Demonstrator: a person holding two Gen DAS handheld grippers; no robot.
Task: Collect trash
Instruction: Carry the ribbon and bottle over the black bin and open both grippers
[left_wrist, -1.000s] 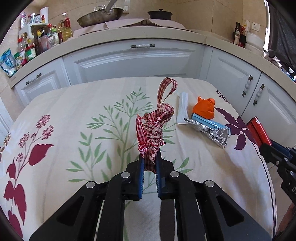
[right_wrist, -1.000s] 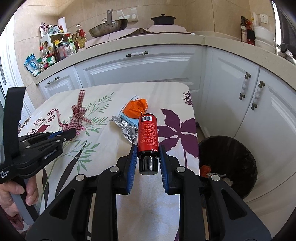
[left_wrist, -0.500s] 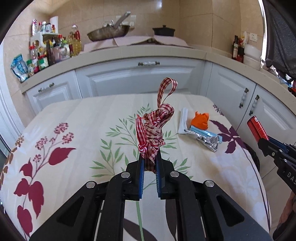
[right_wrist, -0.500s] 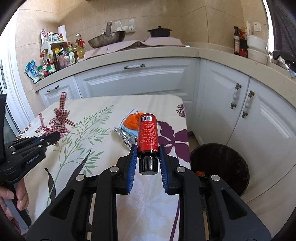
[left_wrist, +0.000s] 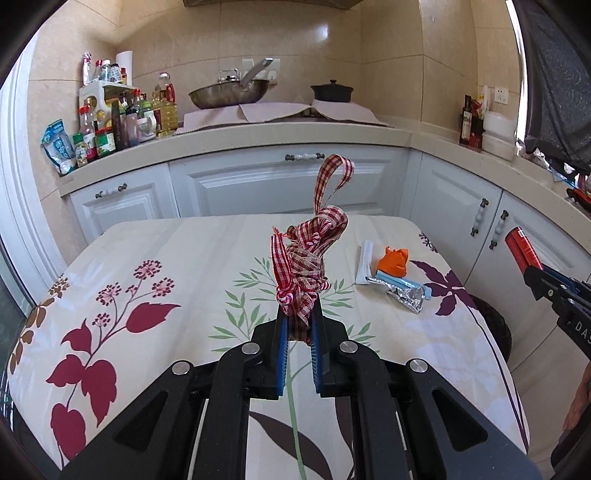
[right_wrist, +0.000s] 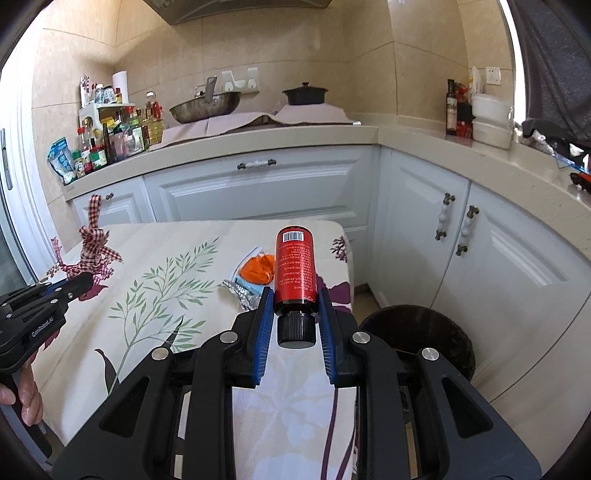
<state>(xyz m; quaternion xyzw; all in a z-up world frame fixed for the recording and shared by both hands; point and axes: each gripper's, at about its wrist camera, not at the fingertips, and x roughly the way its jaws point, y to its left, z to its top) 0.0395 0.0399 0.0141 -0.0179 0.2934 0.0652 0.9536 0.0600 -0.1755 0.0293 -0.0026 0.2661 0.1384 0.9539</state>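
risk of drop: left gripper (left_wrist: 298, 326) pinching only checked ribbon (left_wrist: 308, 258) tail, right gripper (right_wrist: 295, 314) clamping red bottle (right_wrist: 295, 267) near cap, bin (right_wrist: 424, 328) lower right, may slip.

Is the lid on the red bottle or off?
On. The red bottle held in the right claw has its black cap screwed on.

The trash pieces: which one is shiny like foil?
The crumpled silver wrapper on the table, beside the orange scrap. The checked ribbon and red bottle aren't shiny silver.

Red-checked ribbon (left_wrist: 306, 254), red bottle (right_wrist: 295, 269)
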